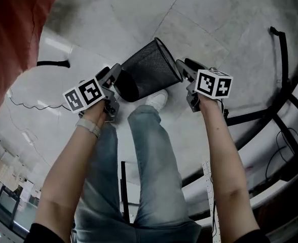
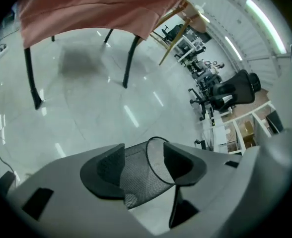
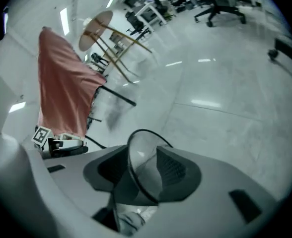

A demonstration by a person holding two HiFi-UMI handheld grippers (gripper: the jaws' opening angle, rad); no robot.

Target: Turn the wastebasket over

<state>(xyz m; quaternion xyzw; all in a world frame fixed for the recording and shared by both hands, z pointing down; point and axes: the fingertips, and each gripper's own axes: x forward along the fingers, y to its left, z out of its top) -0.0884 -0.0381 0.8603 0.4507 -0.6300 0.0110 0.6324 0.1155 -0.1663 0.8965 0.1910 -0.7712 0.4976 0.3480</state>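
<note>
The left tongs (image 2: 142, 166) are spread. In the left gripper view the black mesh wastebasket (image 2: 136, 175) shows through the gap between the two grey pads, which do not press on it. The right tongs (image 3: 142, 175) are spread as well. In the right gripper view the basket's thin round rim (image 3: 136, 148) stands in the gap with mesh on either side, and the pads do not press on it either.

In the head view the wastebasket sits at the middle of the frame, just above the person's legs. It lies tipped on its side, with the open mouth toward the upper right and the dark closed base toward the lower left. The left tongs are at the base end and the right tongs at the rim end, each just beside the basket. Whether the basket rests on the floor (image 1: 215, 14) cannot be told.

Behind each pair of tongs sits a marker cube, the left one (image 1: 85, 94) and the right one (image 1: 214, 83), with a bare forearm running down to the bottom edge. A pale band (image 1: 88, 127) circles the left wrist. Just below the basket are a white shoe (image 1: 157, 100) and a blue jeans leg (image 1: 154, 156).

The floor is pale, glossy tile. A red cloth (image 1: 17, 29) fills the upper left corner, and in the left gripper view it drapes a table with black legs (image 2: 128, 63). A black tube frame (image 1: 281, 95) curves down the right edge.
</note>
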